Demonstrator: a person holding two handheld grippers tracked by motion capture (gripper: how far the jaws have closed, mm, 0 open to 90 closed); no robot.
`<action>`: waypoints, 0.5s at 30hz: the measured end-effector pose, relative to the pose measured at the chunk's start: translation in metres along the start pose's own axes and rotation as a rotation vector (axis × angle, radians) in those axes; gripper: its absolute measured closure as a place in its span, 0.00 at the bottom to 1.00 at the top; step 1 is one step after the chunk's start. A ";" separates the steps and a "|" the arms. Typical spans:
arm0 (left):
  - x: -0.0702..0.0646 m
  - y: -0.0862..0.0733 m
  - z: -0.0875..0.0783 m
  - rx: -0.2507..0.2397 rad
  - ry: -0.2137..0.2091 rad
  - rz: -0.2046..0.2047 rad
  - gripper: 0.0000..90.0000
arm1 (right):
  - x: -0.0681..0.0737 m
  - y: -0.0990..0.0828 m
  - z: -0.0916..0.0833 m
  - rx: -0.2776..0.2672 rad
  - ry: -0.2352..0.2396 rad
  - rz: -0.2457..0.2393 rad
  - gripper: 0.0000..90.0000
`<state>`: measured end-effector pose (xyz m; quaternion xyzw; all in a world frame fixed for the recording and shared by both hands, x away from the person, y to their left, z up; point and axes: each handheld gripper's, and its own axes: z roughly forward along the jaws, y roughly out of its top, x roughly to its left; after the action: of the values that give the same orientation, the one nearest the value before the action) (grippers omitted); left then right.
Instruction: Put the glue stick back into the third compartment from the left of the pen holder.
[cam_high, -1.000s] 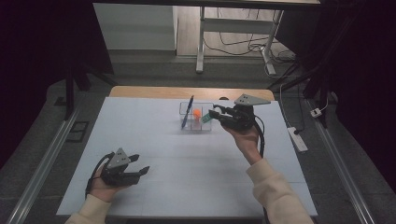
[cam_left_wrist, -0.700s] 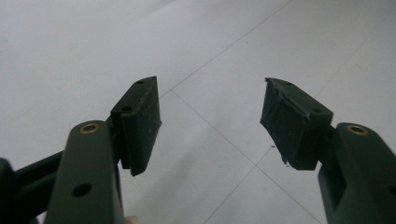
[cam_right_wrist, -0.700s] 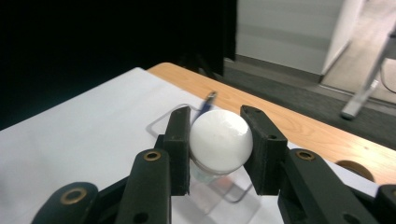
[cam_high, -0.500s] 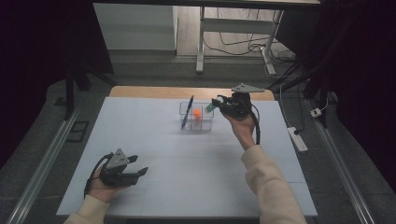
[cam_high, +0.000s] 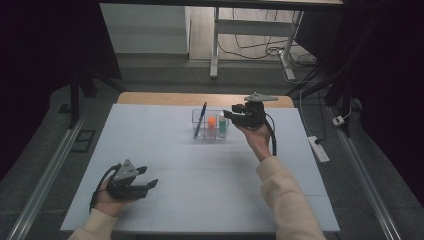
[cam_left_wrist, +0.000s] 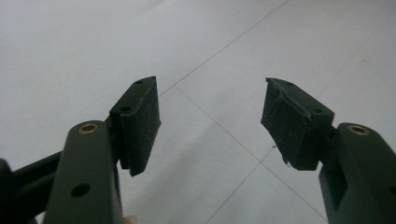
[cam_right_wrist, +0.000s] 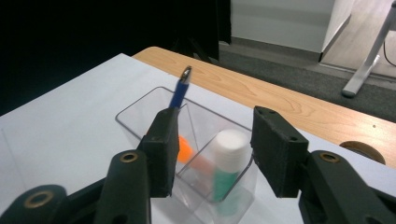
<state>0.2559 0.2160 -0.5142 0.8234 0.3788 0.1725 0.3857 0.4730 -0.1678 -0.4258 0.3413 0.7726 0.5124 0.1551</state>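
A clear plastic organizer (cam_high: 199, 135) (cam_right_wrist: 140, 105) stands at the far middle of the white table. A blue pen (cam_high: 201, 119) (cam_right_wrist: 180, 91) leans in its left compartment. An orange-tipped item (cam_high: 212, 121) (cam_right_wrist: 185, 149) is in the middle one, and a green tube with a white cap (cam_high: 222, 125) (cam_right_wrist: 229, 158) stands upright in the right one. My right gripper (cam_high: 227, 116) (cam_right_wrist: 212, 154) hovers just over the tube. Its jaws have just been opening and stand apart on either side of the cap, off it. My left gripper (cam_high: 150, 177) (cam_left_wrist: 210, 126) rests open and empty at the near left.
The white table cover (cam_high: 210, 190) spans the work area, and a wooden table edge (cam_high: 165, 98) (cam_right_wrist: 280, 98) runs behind the organizer. A power strip (cam_high: 319, 148) lies off the right edge. Metal desk legs (cam_high: 215, 45) and cables stand on the floor beyond.
The right gripper moved left and down to the organizer with the green tube, then opened; the tube now stands in the right compartment. The left gripper has not moved.
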 end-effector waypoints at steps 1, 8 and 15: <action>0.000 0.000 0.000 0.001 0.000 0.001 0.41 | 0.001 -0.001 -0.002 -0.005 0.007 -0.002 0.55; 0.000 0.000 0.001 0.002 0.000 0.001 0.41 | 0.002 -0.011 -0.021 -0.009 0.035 -0.016 0.54; 0.001 0.001 0.002 0.008 0.002 -0.002 0.41 | 0.003 -0.036 -0.036 0.005 0.055 -0.008 0.53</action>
<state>0.2583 0.2153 -0.5152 0.8244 0.3806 0.1713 0.3824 0.4364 -0.1992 -0.4424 0.3241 0.7792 0.5192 0.1350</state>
